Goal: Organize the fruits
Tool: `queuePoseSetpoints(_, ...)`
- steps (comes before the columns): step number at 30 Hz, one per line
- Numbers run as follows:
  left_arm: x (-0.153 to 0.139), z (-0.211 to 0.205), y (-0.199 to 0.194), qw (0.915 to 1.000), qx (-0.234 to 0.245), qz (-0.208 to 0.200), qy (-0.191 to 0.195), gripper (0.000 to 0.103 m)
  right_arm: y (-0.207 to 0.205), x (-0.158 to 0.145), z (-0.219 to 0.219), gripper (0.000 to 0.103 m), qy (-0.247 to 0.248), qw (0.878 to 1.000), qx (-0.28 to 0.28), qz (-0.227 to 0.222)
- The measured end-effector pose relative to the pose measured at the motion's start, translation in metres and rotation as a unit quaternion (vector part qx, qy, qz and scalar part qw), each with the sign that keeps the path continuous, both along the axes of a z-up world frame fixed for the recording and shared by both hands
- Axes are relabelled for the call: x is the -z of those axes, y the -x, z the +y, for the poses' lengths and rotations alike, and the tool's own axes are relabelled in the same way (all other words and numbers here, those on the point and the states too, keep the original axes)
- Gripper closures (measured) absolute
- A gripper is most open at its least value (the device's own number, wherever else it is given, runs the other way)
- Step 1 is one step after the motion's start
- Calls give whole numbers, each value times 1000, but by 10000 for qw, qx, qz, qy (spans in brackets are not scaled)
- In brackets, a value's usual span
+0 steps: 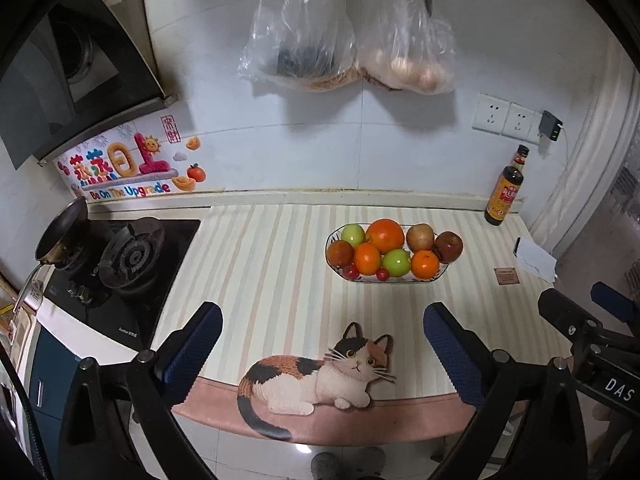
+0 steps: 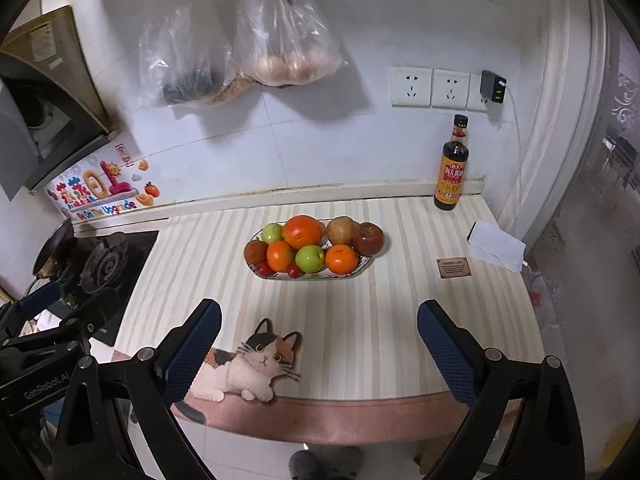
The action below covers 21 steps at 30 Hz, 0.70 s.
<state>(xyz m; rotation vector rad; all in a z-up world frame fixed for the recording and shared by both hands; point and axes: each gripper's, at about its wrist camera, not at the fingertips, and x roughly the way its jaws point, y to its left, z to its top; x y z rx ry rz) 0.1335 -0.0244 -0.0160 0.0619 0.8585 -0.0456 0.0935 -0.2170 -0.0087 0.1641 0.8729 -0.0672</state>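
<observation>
Left wrist view takes in the whole tabletop [image 1: 280, 264], covered by a striped mat with a cat printed at its near edge, a gas stove [image 1: 128, 264] at the far left and a dark sauce bottle [image 1: 505, 188] against the wall at the right. Near the middle sits an oval plate [image 1: 436, 274], and all the fruit in sight is piled on it: a large orange [image 1: 385, 235] at the back, a brownish pear [image 1: 420, 237] and a dark red apple [image 1: 449, 246] to its right, two green apples [image 1: 353, 234] [image 1: 397, 262], two smaller oranges [image 1: 366, 258] [image 1: 425, 263], another reddish fruit [image 1: 340, 252] at the left end, and two small red fruits [image 1: 351, 271] at the front rim. No fruit lies loose on the mat.

Both claws are held back over the near edge, well apart from the plate. The left claw [image 1: 322, 316] is spread wide with nothing between its fingers; the right claw [image 2: 319, 314] is likewise wide open and empty.

This fits either a plate about to be sorted out or fruit already gathered, so no move is settled. Any handling would call for care: the fruits lean on each other, so taking a top or end piece, gripped across its widest part, should avoid rolling its neighbours. The small red ones at the rim look likeliest to slip off.
</observation>
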Motion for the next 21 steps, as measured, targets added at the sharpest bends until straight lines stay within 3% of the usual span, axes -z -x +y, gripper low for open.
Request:
queuePoseSetpoints(13,30,0,-47,9990,-166,410,-30,0,-50,39,-12,3,-24,9986,-66,520)
queuePoseSetpoints(21,36,-1,-53,9986,-150,513,-7,0,-60,43,-12,3,0,9983,-112,565)
